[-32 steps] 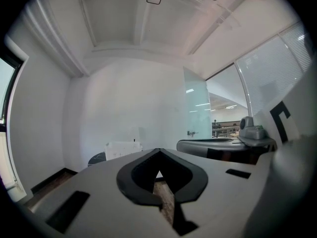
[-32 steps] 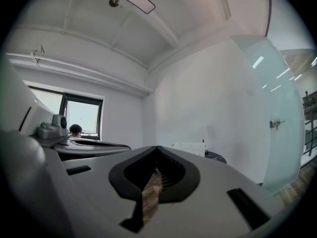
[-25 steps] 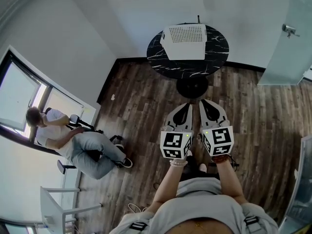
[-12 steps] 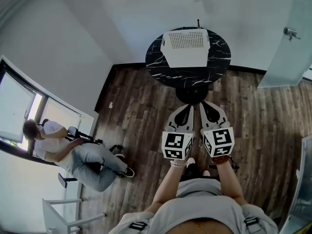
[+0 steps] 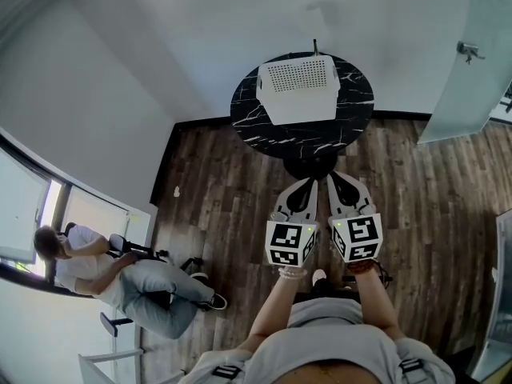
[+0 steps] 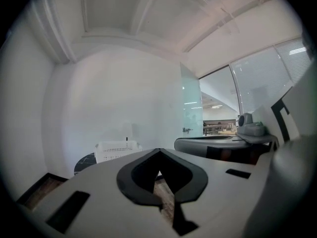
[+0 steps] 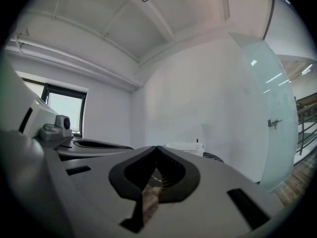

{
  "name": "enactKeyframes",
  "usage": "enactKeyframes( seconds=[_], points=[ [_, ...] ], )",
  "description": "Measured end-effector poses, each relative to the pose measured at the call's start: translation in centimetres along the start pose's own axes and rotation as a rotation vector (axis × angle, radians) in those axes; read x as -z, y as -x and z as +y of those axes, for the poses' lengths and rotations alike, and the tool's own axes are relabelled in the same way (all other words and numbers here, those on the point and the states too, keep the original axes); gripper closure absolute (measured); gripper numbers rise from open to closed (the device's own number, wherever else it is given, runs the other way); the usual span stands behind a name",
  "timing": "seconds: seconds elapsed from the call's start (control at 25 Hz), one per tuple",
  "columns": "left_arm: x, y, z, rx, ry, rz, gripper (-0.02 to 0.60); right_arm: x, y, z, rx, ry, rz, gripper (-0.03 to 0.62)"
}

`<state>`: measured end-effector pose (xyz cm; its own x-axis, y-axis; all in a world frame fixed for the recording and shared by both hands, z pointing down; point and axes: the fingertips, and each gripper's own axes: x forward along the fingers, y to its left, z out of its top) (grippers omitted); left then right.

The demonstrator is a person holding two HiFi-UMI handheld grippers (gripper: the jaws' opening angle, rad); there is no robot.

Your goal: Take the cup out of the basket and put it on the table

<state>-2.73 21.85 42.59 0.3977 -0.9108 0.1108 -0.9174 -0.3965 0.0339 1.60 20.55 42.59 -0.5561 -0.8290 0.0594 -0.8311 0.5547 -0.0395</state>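
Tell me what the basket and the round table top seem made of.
Basket: probably moulded plastic, matte white; rows of small regular holes show. Table top: black with thin white veins, so marble or a marble-look laminate; the pictures cannot settle which.

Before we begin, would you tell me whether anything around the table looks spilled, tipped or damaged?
Nothing stands out. The white basket sits upright on the round black table, and no spill shows on the wooden floor. The left gripper and right gripper are shut and empty, short of the table. The cup is not visible.
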Motion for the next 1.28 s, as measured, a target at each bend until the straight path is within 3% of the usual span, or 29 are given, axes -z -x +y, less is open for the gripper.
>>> enactKeyframes(
  seconds=[0.6, 1.28],
  points=[
    [-0.2, -0.7, 2.1, 0.014, 0.021, -0.002, 0.575, 0.0, -2.3, 0.5, 0.012, 0.023, 0.016, 0.585],
    [-1.5, -7.4, 5.3, -0.076, 0.03, 0.003, 0.577, -0.9, -9.6, -3.1, -0.122, -0.001, 0.032, 0.585]
  ],
)
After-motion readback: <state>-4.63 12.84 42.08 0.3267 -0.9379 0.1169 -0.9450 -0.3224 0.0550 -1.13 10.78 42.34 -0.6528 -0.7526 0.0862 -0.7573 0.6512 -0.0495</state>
